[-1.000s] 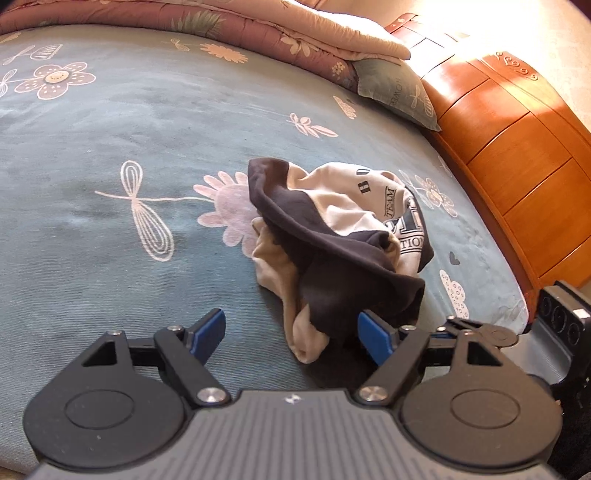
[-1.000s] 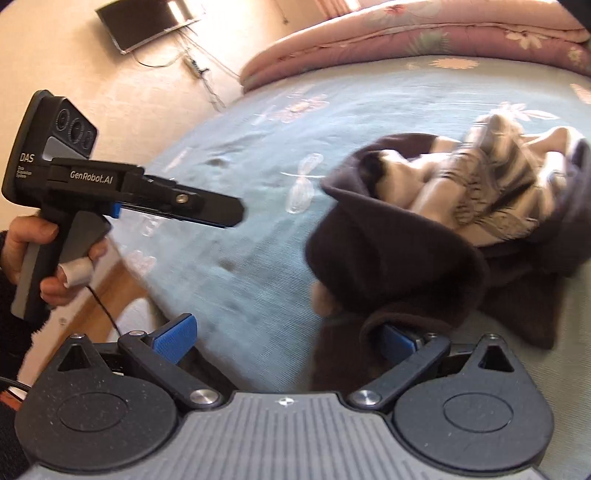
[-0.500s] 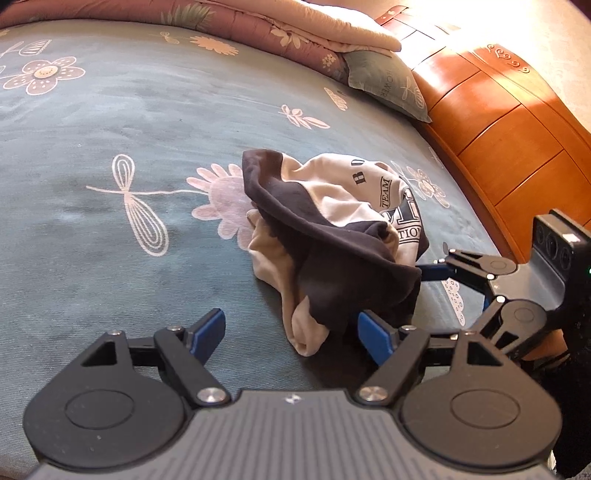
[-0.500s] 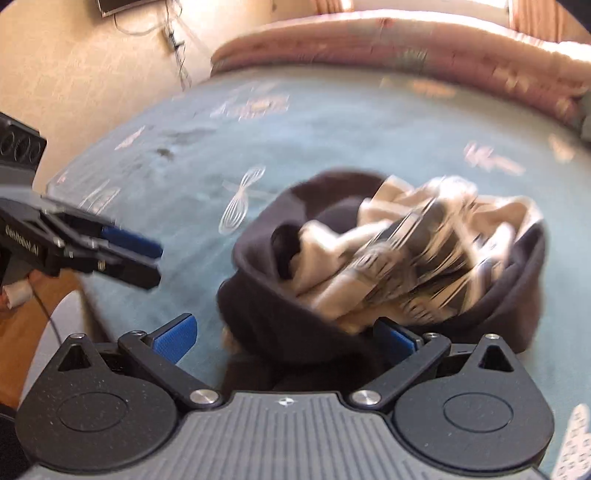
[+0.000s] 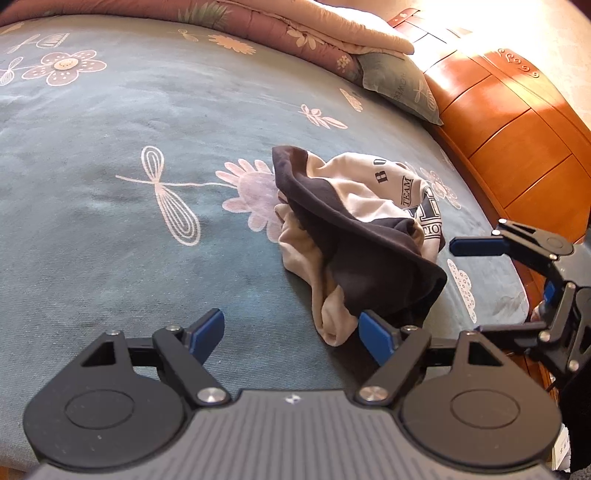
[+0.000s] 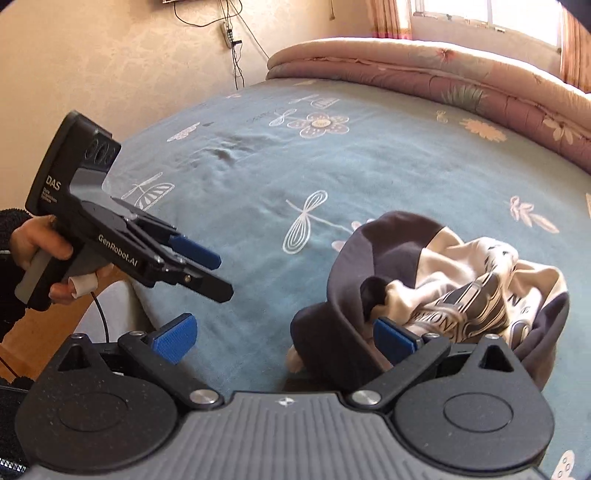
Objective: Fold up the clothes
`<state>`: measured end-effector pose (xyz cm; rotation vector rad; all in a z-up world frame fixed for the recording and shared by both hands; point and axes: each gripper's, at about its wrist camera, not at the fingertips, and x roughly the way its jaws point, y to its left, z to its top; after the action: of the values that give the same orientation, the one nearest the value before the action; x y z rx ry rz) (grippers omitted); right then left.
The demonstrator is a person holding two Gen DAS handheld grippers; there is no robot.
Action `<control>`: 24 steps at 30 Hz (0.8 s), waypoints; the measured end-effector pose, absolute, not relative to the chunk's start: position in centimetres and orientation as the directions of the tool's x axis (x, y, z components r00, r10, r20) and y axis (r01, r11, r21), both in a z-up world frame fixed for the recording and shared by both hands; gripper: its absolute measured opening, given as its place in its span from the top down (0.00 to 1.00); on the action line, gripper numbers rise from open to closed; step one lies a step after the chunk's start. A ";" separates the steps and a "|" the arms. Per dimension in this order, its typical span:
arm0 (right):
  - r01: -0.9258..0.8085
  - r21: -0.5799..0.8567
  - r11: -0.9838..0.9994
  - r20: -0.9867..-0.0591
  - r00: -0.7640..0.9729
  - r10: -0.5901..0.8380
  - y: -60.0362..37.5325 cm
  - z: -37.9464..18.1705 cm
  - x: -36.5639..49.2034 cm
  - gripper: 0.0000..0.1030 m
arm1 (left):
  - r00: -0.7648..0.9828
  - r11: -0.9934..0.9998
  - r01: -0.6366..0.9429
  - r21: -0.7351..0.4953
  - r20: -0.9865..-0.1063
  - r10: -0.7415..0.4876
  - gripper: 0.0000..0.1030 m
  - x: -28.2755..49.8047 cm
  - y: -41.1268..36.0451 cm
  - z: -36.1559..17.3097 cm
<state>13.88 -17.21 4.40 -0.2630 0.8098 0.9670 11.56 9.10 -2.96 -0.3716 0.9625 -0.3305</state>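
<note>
Left wrist view shows a crumpled garment, cream with dark navy panels and printed lettering, heaped on the teal flowered bed near its wooden edge. Left tongs spread, empty; right tongs spread too, beside the heap

A bed with a blue-green cover printed with pale flowers and dragonflies fills the frame. A folded pink quilt lies along its far edge. Upper right, sunlight falls on an orange wooden bed frame. A curtained window glows beside a beige wall.
</note>
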 end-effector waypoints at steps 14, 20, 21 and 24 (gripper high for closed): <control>-0.789 0.349 0.505 -0.798 0.032 0.602 -12.7 -2.2 15.9 0.00 | 0.546 0.904 0.111 -0.412 -0.735 -0.402 0.21 11.5 10.7 -2.3; -0.722 0.480 0.498 -0.747 -0.038 0.664 -10.5 -1.4 17.7 0.00 | 0.568 0.927 0.089 -0.365 -0.746 -0.348 0.21 11.4 13.4 -1.8; -0.715 0.496 0.492 -0.736 -0.046 0.676 -9.9 -1.0 18.0 0.00 | 0.571 0.935 0.086 -0.345 -0.752 -0.330 0.21 11.4 13.9 -1.8; -0.713 0.494 0.497 -0.739 -0.043 0.673 -7.4 0.0 19.2 0.00 | 0.571 0.954 0.076 -0.291 -0.771 -0.280 0.21 11.7 15.4 -1.8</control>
<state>19.24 -7.40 -0.03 -0.0438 1.1619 1.1198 11.72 15.41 -1.76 -0.2360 0.9420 -0.2112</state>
